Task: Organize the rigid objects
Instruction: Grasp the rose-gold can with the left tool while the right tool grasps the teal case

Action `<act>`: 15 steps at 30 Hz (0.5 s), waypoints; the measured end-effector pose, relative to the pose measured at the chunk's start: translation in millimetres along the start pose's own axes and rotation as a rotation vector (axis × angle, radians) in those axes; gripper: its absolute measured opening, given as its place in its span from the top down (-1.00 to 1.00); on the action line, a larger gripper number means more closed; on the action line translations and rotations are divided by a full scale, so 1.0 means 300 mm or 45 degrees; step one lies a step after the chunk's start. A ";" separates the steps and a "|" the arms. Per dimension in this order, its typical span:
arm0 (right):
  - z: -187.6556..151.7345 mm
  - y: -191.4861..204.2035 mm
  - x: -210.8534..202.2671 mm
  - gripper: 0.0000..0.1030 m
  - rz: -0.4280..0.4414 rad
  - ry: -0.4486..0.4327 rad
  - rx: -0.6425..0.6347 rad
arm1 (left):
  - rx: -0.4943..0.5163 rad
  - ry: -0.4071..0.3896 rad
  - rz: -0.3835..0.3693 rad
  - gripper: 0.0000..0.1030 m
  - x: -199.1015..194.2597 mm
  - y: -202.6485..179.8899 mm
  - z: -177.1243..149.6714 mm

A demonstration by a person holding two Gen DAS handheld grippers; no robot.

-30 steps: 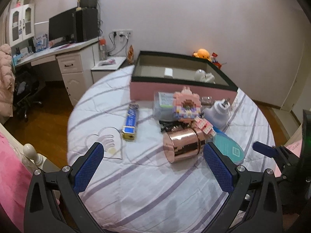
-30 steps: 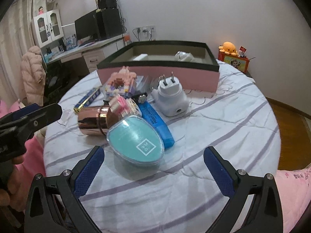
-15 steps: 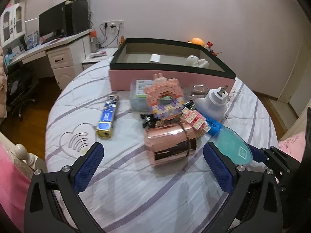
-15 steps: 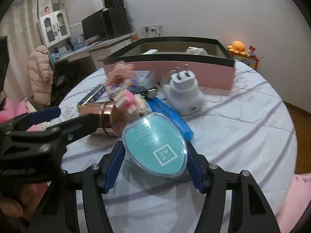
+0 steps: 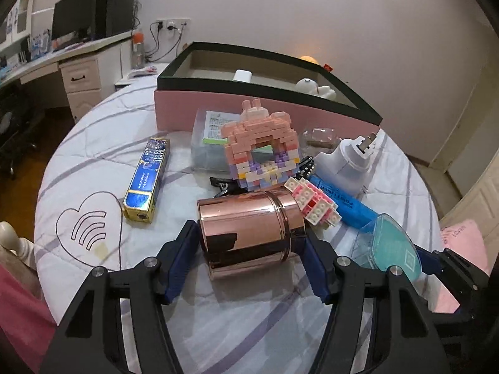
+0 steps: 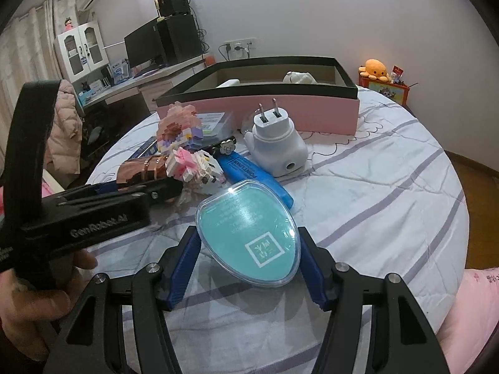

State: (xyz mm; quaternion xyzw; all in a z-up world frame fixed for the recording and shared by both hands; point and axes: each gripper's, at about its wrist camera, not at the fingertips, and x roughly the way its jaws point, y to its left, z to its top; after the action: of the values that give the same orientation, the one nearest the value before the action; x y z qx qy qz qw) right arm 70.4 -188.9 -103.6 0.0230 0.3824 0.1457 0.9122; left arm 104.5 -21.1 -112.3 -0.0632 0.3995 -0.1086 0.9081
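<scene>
Jaws clenched on two objects above the striped counter (image 6: 374, 168).
My left gripper (image 5: 249, 249) grasped the copper canister (image 5: 249, 230); my right gripper (image 6: 248, 246) grasped the teal case (image 6: 249, 233), near the pink box (image 6: 312, 112).

I'm seeing a monitor (image 6: 144, 44) sitting on the desk (image 5: 46, 64), a white cabinet (image 6: 81, 50) standing beside, an orange plush octopus (image 6: 375, 68) resting rightward.
</scene>
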 end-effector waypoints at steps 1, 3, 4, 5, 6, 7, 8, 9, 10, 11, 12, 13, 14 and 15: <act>0.000 -0.001 -0.002 -0.22 0.002 0.002 0.001 | 0.000 -0.004 -0.001 -0.25 -0.007 0.004 -0.003; -0.001 -0.004 -0.007 -0.21 0.007 0.009 0.004 | 0.002 -0.015 0.007 -0.25 -0.025 0.009 -0.009; -0.002 -0.006 -0.010 -0.21 0.006 0.012 0.005 | 0.004 -0.019 0.010 -0.25 -0.031 0.012 -0.008; 0.000 -0.009 -0.014 -0.21 0.001 0.014 0.006 | 0.006 -0.028 0.014 -0.25 -0.043 0.016 -0.008; 0.001 -0.012 -0.019 -0.21 0.000 0.013 0.010 | 0.008 -0.039 0.020 -0.25 -0.056 0.021 -0.005; 0.001 -0.013 -0.025 -0.21 0.002 0.011 0.013 | 0.010 -0.049 0.024 -0.25 -0.068 0.025 -0.004; 0.003 -0.015 -0.032 -0.21 0.007 0.009 0.017 | 0.010 -0.058 0.025 -0.25 -0.080 0.028 -0.001; 0.008 -0.016 -0.039 -0.21 0.009 0.005 0.016 | 0.010 -0.068 0.025 -0.25 -0.093 0.032 0.002; 0.013 -0.017 -0.047 -0.21 0.010 -0.002 0.015 | 0.011 -0.082 0.024 -0.25 -0.110 0.036 0.011; 0.019 -0.016 -0.059 -0.21 0.015 -0.010 0.016 | 0.011 -0.092 0.021 -0.25 -0.124 0.039 0.019; 0.028 -0.014 -0.072 -0.21 0.026 -0.019 0.015 | 0.011 -0.103 0.014 -0.25 -0.139 0.041 0.028; 0.036 -0.013 -0.083 -0.21 0.033 -0.027 0.011 | 0.012 -0.120 0.007 -0.25 -0.161 0.043 0.043; 0.049 -0.010 -0.097 -0.21 0.038 -0.039 0.003 | 0.017 -0.134 0.004 -0.25 -0.174 0.043 0.058; 0.068 -0.006 -0.114 -0.21 0.040 -0.054 -0.011 | 0.025 -0.151 0.005 -0.25 -0.186 0.040 0.077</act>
State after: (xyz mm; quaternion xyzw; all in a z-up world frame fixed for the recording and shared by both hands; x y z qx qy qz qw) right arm 62.4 -198.8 -65.9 0.0281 0.3618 0.1610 0.9178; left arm 86.7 5.1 -59.4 -0.0597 0.3439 -0.1070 0.9310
